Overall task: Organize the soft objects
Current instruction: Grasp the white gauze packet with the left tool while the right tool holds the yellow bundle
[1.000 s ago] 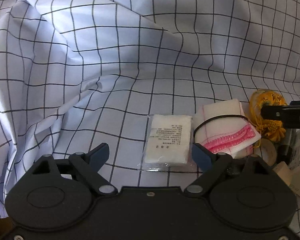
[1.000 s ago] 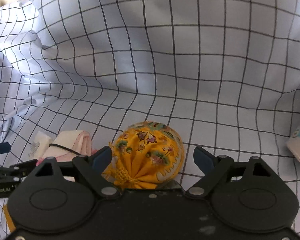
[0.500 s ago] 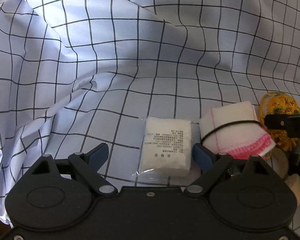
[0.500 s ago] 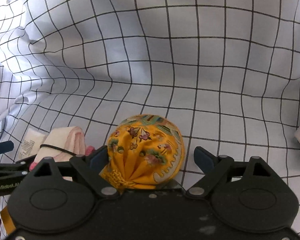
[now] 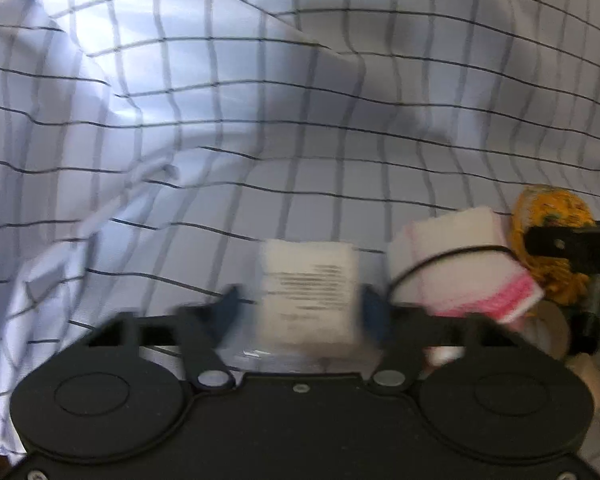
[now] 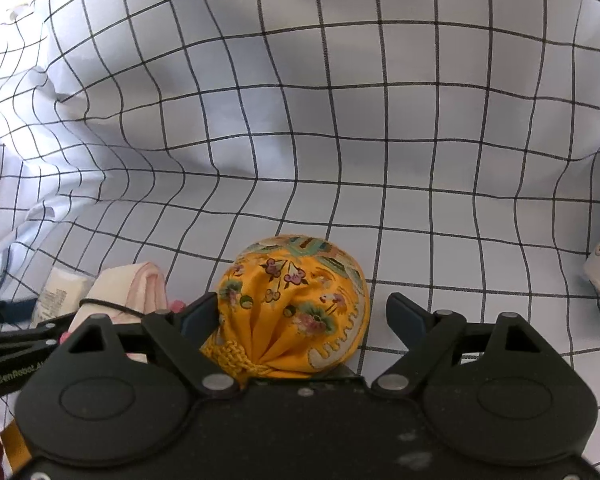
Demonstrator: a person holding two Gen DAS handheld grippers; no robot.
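Left tool (image 5: pixel 300 312) just closing around packet (image 5: pixel 308 292), contact blurred; right tool (image 6: pixel 300 320) spread astride pouch (image 6: pixel 296 304). Nothing sorted yet.

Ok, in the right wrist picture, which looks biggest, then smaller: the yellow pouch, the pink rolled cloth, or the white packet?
1. yellow pouch, though it is nearest the camera
2. pink rolled cloth, partly hidden
3. white packet, partly hidden
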